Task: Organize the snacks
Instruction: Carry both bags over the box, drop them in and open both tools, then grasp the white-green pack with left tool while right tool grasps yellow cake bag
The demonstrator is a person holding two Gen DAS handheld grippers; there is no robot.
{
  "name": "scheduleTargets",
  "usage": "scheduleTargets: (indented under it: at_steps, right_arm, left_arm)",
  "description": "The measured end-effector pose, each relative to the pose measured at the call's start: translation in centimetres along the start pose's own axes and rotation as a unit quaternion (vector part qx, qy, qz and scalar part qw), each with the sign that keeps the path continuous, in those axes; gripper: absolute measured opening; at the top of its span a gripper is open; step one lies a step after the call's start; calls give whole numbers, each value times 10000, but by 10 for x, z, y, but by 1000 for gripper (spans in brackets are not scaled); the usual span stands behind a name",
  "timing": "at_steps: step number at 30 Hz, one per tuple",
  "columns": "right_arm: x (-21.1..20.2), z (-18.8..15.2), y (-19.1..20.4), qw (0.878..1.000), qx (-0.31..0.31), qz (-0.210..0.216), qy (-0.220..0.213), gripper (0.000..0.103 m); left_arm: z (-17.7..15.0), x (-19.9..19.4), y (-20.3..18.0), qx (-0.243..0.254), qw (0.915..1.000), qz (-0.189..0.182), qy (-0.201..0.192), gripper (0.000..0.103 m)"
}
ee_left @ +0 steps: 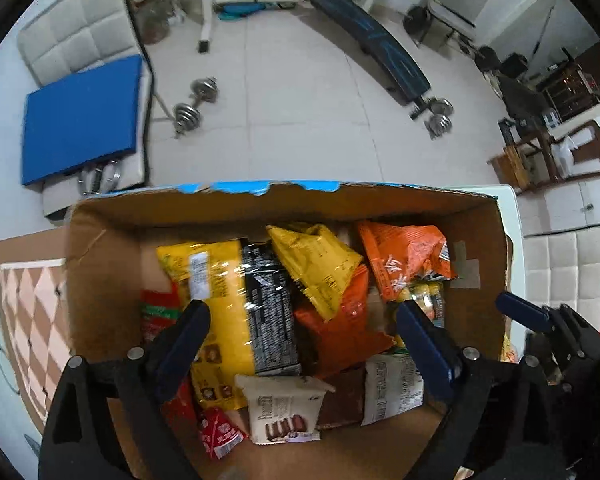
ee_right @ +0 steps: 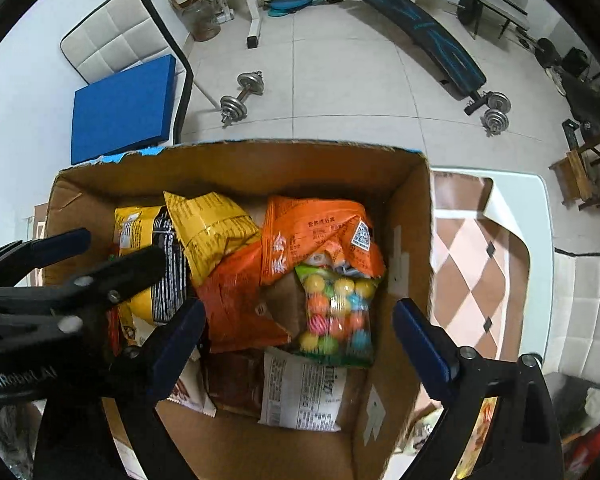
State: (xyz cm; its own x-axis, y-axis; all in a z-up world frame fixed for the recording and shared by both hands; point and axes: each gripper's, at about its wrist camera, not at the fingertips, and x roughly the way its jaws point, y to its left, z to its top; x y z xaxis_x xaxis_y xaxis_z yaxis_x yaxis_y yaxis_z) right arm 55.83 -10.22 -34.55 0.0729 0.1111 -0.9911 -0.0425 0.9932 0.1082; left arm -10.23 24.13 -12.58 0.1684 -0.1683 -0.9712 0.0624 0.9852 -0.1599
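Snacks fill a cardboard box [ee_left: 100, 248] that we see from above, standing on a bench [ee_right: 540, 208] covered with a brown-and-pink diamond-patterned cloth [ee_right: 468, 264]. Inside the box, a big yellow bag [ee_left: 216, 304] lies at the left with a black-and-white packet [ee_left: 270, 320] on top of it. Beside these sit a smaller yellow pouch [ee_left: 316, 264], an orange bag [ee_left: 400, 256] against the far right corner and another orange bag [ee_left: 340, 332] lower in the middle. A clear bag of coloured gumballs [ee_right: 336, 312] lies partly under the upper orange bag. Nearer to us are two white wafer packets [ee_left: 280, 412], a brown packet [ee_left: 340, 400] between them and a small red sachet [ee_left: 220, 432].

We hold the left tongs [ee_left: 300, 332] above the heap, pointing down, their blue-tipped fingers spread wide with nothing pinched; the yellow bag and the black-and-white packet lie below the gap. The right tongs [ee_right: 296, 328] hang over the right half of the box, likewise spread wide and empty, with the gumball bag and the lower orange bag beneath them. In the right wrist view the left tongs reach in from the left edge.

Beyond the box, the tiled floor [ee_left: 300, 80] carries a dumbbell [ee_left: 196, 100], a dark sit-up board [ee_left: 372, 44] and a padded chair with a blue cushion [ee_left: 84, 120].
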Motion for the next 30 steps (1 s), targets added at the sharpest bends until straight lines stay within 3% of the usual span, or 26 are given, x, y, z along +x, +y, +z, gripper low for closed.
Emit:
scheduleTargets:
  at_steps: [3,15,25,30]
  right_arm:
    - [-6,-16,1,10000,36,-16,-49,97]
    - [-41,-93,13,9991,33,-158,-400,97]
    - [-106,-155,23,9948,-9,-208,-996,97]
    - [-142,-189,32,9915,-93,-176,-1287,97]
  left_arm:
    - [-19,-13,3,-38,9994,222,-281,95]
    - [-107,-58,17,-325,9944,525,-854,95]
    - [-171,-121,9,-268,9840,724,-1604,95]
    - [-201,-145,7,-250,9814,726,-1761,95]
